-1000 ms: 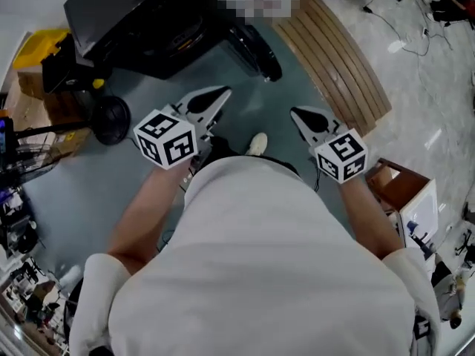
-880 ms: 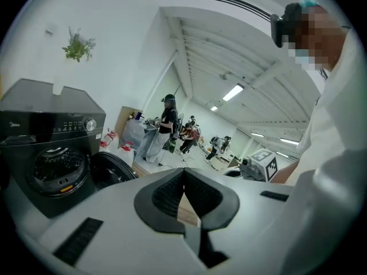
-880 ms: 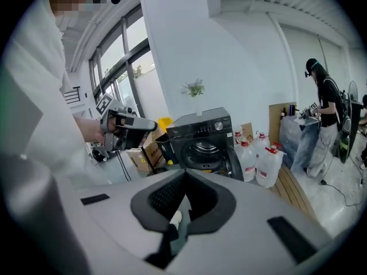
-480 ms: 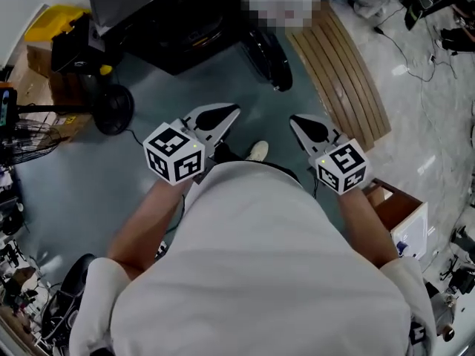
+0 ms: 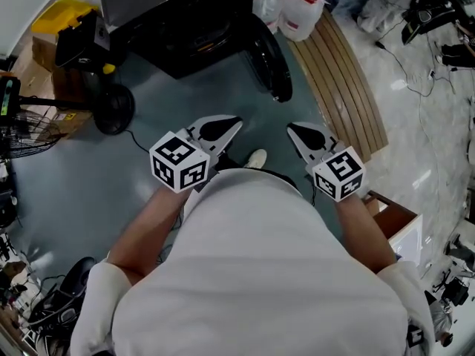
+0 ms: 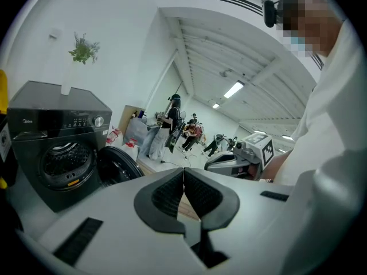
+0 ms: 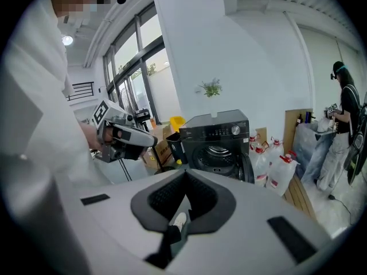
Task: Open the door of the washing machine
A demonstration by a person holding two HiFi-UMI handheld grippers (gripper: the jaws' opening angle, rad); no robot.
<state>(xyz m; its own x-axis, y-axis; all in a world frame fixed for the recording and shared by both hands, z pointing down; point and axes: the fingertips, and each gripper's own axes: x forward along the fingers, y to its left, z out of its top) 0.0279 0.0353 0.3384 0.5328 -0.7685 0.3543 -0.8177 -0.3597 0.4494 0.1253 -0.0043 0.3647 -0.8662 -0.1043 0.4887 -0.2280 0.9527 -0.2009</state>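
The dark washing machine [image 5: 178,13] stands at the top of the head view, and its round door [image 5: 271,61] hangs swung open to the right. The drum mouth [image 6: 63,162] shows open in the left gripper view, with the door [image 6: 117,165] beside it. My left gripper [image 5: 223,128] is shut and empty, held in the air short of the machine. Beside it, my right gripper [image 5: 300,136] is also shut with nothing in it. Both point toward the machine [image 7: 218,136] from a distance, over the grey-green floor.
White jugs with red caps [image 5: 293,10] stand right of the machine beside a curved wooden slatted platform [image 5: 341,80]. A floor fan [image 5: 111,113] and a yellow bin [image 5: 59,17] are at the left, an open cardboard box [image 5: 390,213] at the right. People [image 6: 166,128] stand further back.
Both grippers have shifted a little toward the machine, still side by side and shut. The machine and the jugs now sit lower in the head view.
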